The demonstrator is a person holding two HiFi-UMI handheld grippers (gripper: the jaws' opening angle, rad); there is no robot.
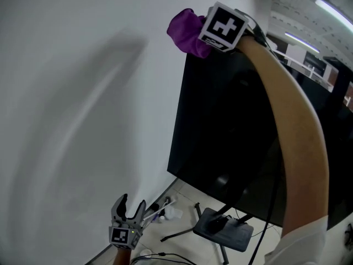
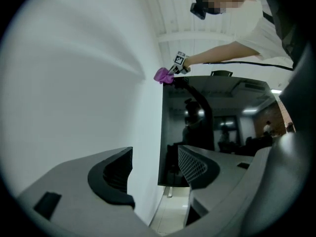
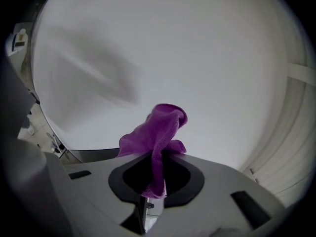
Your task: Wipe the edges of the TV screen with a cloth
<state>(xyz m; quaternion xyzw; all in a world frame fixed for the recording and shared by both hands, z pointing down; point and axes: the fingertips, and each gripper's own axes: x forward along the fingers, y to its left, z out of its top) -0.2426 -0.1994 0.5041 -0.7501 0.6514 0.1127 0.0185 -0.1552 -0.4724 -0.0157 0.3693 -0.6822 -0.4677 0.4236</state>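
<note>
The purple cloth sits at the upper left corner of the dark TV, beside the white wall. Only the right gripper view shows the right gripper with its jaws closed on the cloth. The left gripper hangs low, and its own view shows its jaws wide apart with nothing between them.

Wall: plain white wall, fills the left of the frame, soft grey shadows across it.
Floor: pale floor, bottom centre.
Light: long ceiling strip lights, upper right corner.
</note>
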